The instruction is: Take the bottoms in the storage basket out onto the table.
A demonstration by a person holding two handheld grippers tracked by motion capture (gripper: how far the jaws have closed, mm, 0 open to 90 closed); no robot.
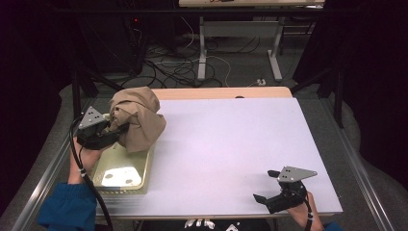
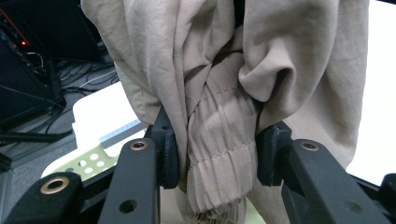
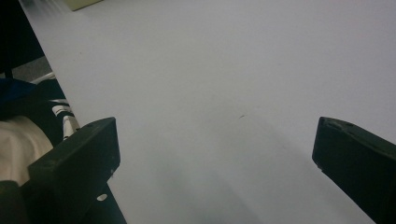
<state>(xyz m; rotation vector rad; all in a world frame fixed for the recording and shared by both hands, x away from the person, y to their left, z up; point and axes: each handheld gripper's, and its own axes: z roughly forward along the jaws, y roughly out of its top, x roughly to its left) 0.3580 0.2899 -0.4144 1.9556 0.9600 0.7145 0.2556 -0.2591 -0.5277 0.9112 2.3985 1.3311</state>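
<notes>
A bunched beige garment [image 1: 137, 118] hangs above the far end of a pale yellow-green perforated tray [image 1: 120, 177] at the table's left. My left gripper [image 1: 121, 129] is shut on it. In the left gripper view both pads squeeze a ribbed, elastic part of the beige garment [image 2: 219, 140], and the left gripper [image 2: 217, 156] points at folds that hide most of what lies beyond. My right gripper [image 1: 267, 186] rests near the table's front right edge, open, with nothing between its fingers. The right gripper view has the right gripper [image 3: 215, 154] over bare white tabletop.
The white table [image 1: 231, 139] has a wooden strip along its far edge. The tray [image 2: 88, 161] lies at the front left corner. Beyond the table are another table's legs [image 1: 202, 45] and loose cables [image 1: 168, 67] on the floor. A person's blue sleeve [image 1: 67, 207] enters at bottom left.
</notes>
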